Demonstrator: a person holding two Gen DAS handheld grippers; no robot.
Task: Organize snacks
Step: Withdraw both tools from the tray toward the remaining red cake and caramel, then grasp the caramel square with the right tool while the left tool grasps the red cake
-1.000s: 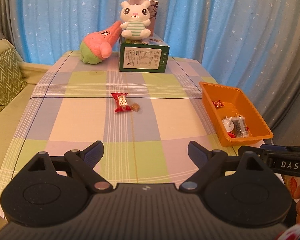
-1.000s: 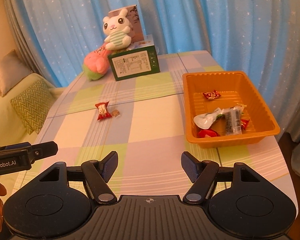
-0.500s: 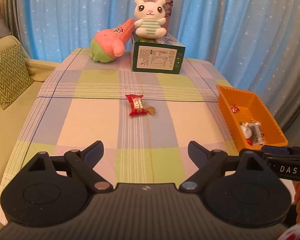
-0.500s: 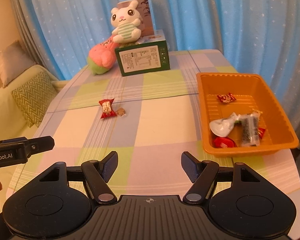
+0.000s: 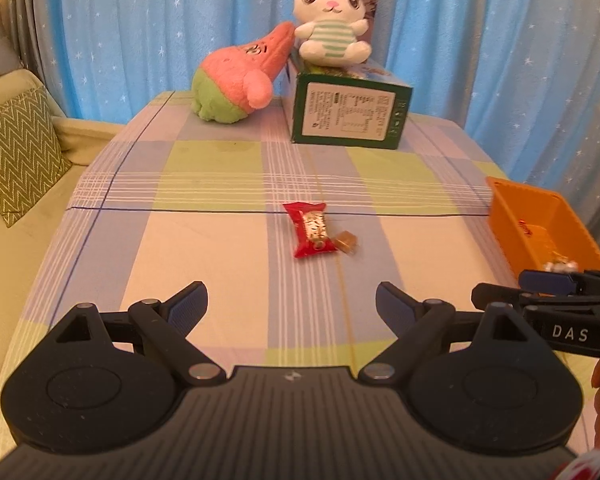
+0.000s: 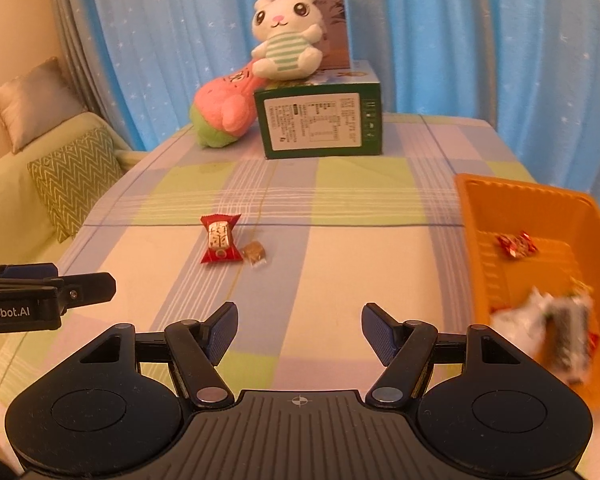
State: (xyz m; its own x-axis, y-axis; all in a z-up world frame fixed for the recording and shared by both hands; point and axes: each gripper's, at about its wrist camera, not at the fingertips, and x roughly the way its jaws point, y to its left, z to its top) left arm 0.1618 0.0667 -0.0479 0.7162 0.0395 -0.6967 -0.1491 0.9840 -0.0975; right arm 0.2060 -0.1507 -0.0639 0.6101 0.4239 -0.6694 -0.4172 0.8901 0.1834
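Note:
A red snack packet (image 5: 311,230) (image 6: 219,239) lies mid-table on the checked cloth, with a small brown wrapped candy (image 5: 346,241) (image 6: 254,253) just to its right. An orange tray (image 5: 540,224) (image 6: 540,216) on the right holds several wrapped snacks (image 6: 516,243). My left gripper (image 5: 292,306) hovers open over the near table, the packet a short way ahead of it. My right gripper (image 6: 299,326) is open too, empty, with the packet ahead to its left and the tray at its right. Each gripper shows at the edge of the other's view.
At the table's far end stands a green box (image 5: 350,114) (image 6: 320,124) with a white plush rabbit (image 5: 332,32) on top and a pink-green plush (image 5: 236,80) leaning beside it. A sofa with a zigzag cushion (image 5: 16,152) is left; blue curtains hang behind.
Both grippers have moved forward and lower over the table, so the packet and candy look nearer. The tray has slid toward the right edge of both views. Jaws unchanged.

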